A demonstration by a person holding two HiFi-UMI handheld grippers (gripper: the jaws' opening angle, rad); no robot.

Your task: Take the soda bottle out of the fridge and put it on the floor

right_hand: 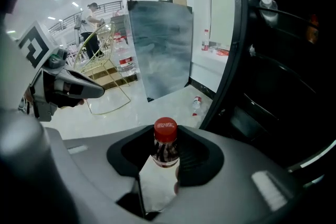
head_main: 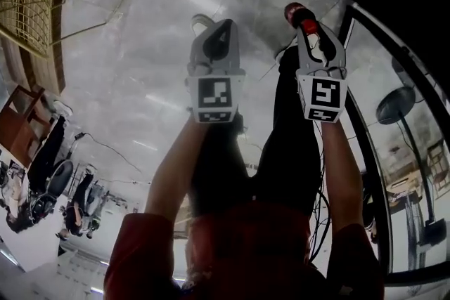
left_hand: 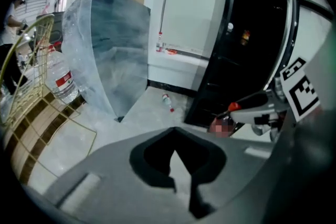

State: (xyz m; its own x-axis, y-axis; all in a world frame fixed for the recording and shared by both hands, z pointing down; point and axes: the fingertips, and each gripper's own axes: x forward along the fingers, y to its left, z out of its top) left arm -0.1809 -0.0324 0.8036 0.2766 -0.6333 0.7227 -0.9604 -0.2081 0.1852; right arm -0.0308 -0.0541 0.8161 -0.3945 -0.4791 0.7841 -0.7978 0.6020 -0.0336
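Ahead of the left hand-held gripper and the right hand-held gripper we have bare grey floor, open from the person's legs outward. On the right, the open fridge door and the dark fridge close off that side, just beside the right hand-held gripper. On the left, a gold wire frame stands well apart. Farther out, a translucent panel stands upright on the floor, and a small bottle lies between it and the fridge. A cable crosses the floor at lower left.
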